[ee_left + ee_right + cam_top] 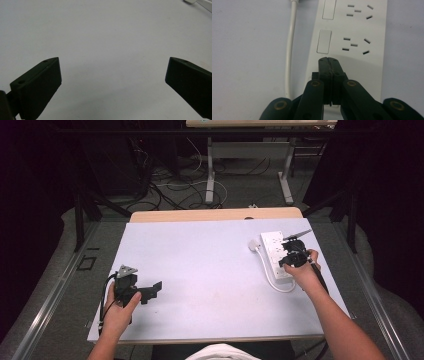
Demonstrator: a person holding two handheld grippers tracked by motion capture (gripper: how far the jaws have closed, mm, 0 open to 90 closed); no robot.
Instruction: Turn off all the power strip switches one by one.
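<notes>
At the near left of the white table (200, 270) the person's left hand (118, 312) grips the left gripper (150, 291) low over the tabletop, its grey three-cornered plate up and its nose turned toward the table's middle. Its jaws stand wide apart with nothing between them; in the left gripper view bare white surface lies in the gap.

Over at the far right, the right hand (301, 270) reaches forward from an outstretched forearm and tips the right gripper (328, 61) down onto the power strip (274, 251). The jaws are pressed fully together, gripping nothing, and in the right gripper view their joined tips sit on the strip's face just below a rectangular rocker switch (323, 41).

The power strip is a long white bar lying flat near the table's right edge, running away from the person. Each switch sits beside a group of slotted sockets. Its white cable (270, 279) leaves the far end, runs along the strip's left side and curls round at the near end.
</notes>
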